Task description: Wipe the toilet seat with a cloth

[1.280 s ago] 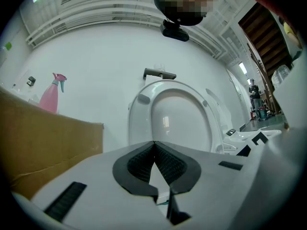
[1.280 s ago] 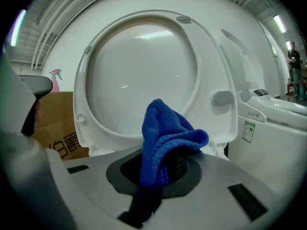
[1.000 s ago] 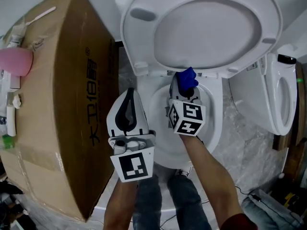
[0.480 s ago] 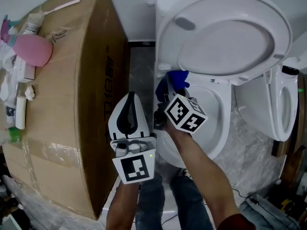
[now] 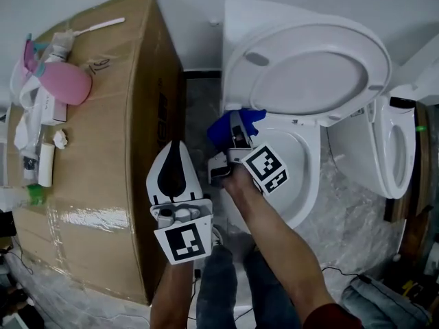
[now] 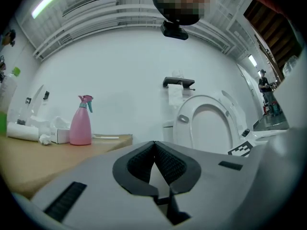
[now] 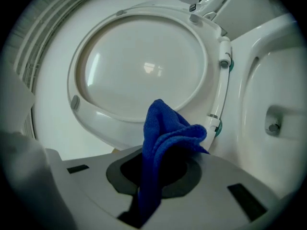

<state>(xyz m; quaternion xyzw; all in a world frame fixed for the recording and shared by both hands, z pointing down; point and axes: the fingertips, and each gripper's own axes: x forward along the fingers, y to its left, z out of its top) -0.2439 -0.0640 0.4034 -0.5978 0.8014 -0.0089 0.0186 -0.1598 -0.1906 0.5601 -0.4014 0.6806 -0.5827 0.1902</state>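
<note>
Left to right, from the head view. A cardboard box [image 5: 103,149] stands just left of the left gripper [image 5: 174,148]. It carries a pink spray bottle [image 5: 65,84], which lies ahead and to the left of that gripper. The left gripper's jaws are closed together with nothing between them, as the left gripper view confirms. The right gripper [image 5: 236,125], just to its right, is clamped on a blue cloth [image 5: 221,132]. The cloth stands up out of the jaws in folds. The toilet seat [image 5: 236,74], raised upright, is directly ahead of and above the right gripper. The cloth's tip lies against the seat's lower rim in the right gripper view, but contact cannot be told. The toilet bowl [image 5: 302,177] lies below and right of the right gripper. A second toilet [image 5: 394,149] stands farther right.
</note>
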